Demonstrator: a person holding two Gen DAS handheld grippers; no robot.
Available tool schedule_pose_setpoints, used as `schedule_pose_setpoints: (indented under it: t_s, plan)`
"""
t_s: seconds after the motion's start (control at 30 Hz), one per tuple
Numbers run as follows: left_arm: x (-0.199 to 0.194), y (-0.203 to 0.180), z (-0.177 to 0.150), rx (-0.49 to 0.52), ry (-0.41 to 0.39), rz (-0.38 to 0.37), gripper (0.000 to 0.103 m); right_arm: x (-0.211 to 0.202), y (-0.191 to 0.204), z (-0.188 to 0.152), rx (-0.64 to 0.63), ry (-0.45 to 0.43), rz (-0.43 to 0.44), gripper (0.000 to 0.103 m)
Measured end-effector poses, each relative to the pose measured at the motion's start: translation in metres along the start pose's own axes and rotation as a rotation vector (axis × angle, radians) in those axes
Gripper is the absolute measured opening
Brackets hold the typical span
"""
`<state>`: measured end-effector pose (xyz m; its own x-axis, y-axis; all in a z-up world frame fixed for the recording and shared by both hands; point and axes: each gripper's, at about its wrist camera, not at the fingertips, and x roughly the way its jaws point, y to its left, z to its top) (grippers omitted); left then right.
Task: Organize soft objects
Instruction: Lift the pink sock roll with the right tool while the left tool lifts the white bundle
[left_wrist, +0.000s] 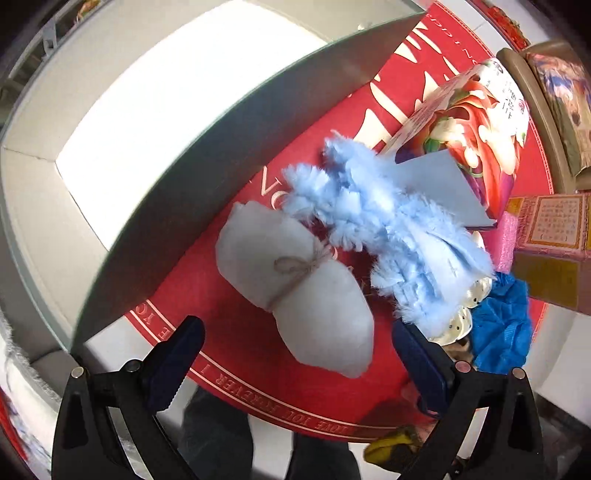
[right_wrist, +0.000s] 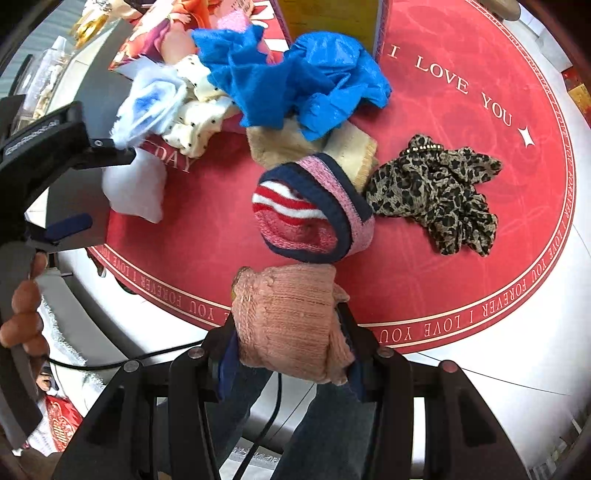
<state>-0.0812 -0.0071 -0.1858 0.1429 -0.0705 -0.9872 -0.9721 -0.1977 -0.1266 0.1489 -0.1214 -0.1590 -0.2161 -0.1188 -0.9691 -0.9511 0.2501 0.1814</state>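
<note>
While the pink knit sock (right_wrist: 291, 321) is clamped in the right gripper (right_wrist: 291, 354) jaws, the left gripper (left_wrist: 295, 365) jaws are held apart; the sock should be lifted gently.

The red mat (left_wrist: 236, 354) is being viewed steeply from above and near by the left wrist camera. It (right_wrist: 443, 229) is being viewed likewise from the right wrist. The white bundle (left_wrist: 306, 295) (right_wrist: 135, 188) and blue cloth (left_wrist: 498, 332) (right_wrist: 295, 81) are being shared by both views.
</note>
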Motion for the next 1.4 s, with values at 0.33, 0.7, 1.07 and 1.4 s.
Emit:
schedule_pose_setpoints:
  t_s: [0.33,0.7,1.07,1.4]
  plan:
    - [0.055,0.006,0.011,-0.100,0.095,0.073,0.102,-0.010,0.005,0.003,-0.010,-0.002,0.001,0.052]
    - [0.058,0.004,-0.005,0.018,0.095,0.084,0.040,-0.016,0.015,0.010,-0.023,-0.010,-0.010,0.052]
    - [0.038,-0.005,-0.048,0.286,0.068,0.115,0.039,-0.018,0.029,0.004,-0.037,-0.016,-0.011,0.052]
    - [-0.008,-0.022,-0.105,0.540,0.083,0.098,0.039,-0.042,0.022,-0.011,0.026,-0.042,0.004,0.052]
